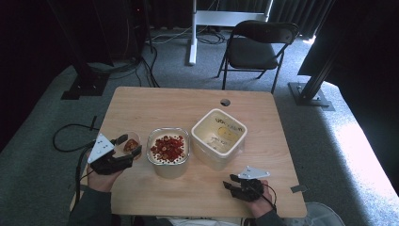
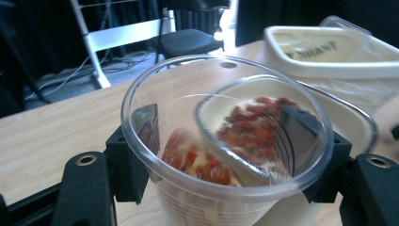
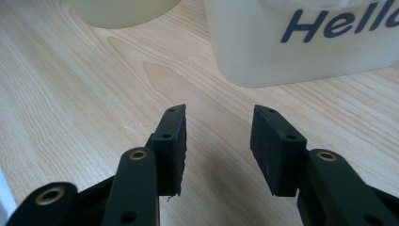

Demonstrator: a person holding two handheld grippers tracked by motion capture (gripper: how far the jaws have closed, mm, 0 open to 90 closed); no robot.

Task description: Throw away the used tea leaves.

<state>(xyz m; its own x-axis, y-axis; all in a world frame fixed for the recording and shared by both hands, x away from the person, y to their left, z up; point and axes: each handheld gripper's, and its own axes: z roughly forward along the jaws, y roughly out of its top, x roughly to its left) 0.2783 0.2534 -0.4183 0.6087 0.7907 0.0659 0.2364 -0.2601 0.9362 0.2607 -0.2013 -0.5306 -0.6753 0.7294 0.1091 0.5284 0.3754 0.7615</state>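
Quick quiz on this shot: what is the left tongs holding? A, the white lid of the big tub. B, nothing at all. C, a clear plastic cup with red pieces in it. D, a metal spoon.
C: the left tongs are clamped on either side of a clear plastic cup with red pieces in its bottom.

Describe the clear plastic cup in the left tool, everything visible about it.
The clear plastic cup is thin, round and see-through, with a rolled rim and faint ribs low on its wall. It holds red and pale food pieces and is tipped toward the camera. The left tool clamps it, black pads pressing both sides. It sits left of the container of red pieces.
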